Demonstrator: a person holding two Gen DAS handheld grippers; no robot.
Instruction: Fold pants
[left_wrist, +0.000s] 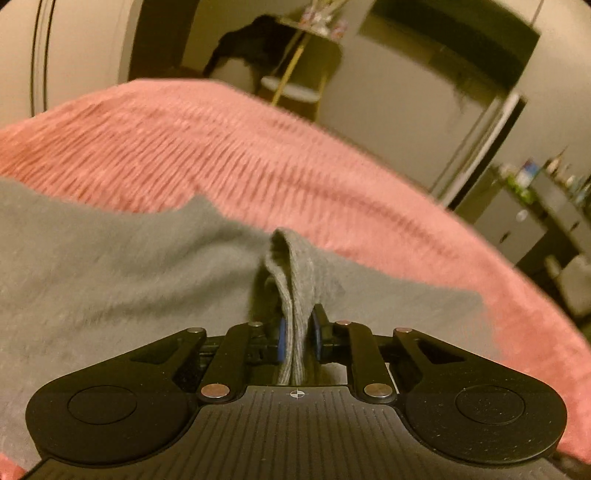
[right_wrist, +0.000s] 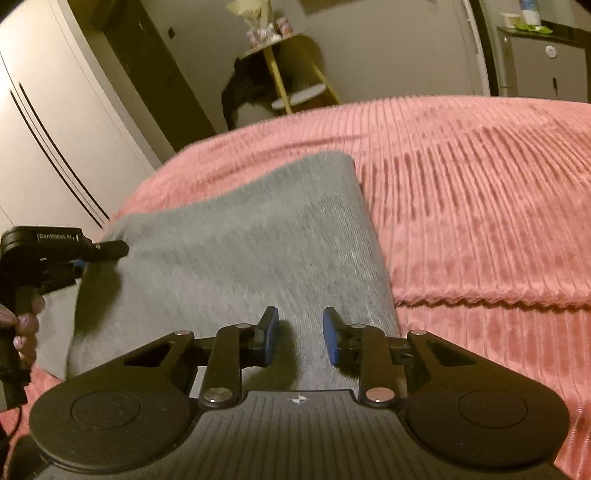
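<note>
Pants (right_wrist: 236, 251), grey and already doubled into a compact panel, lie on the pink ribbed bedspread (right_wrist: 480, 206). Nearest, at 6 o'clock in the left wrist view, the left hand-held gripper (left_wrist: 295, 332) is clamped on a raised pleat of the grey cloth, which stands up between its blue pads (left_wrist: 281, 338). In the right wrist view the right hand-held gripper (right_wrist: 300, 338) hovers just over the near end of the panel, its jaws apart with nothing pinched. By my reading at least one fold is made and another, plus smoothing, remains. The panel's right edge runs straight toward 12 o'clock; bare bedspread opens wide from 1 to 3 o'clock. Beyond the bed's far edge stands a small yellow-legged side table (right_wrist: 291, 74).
</note>
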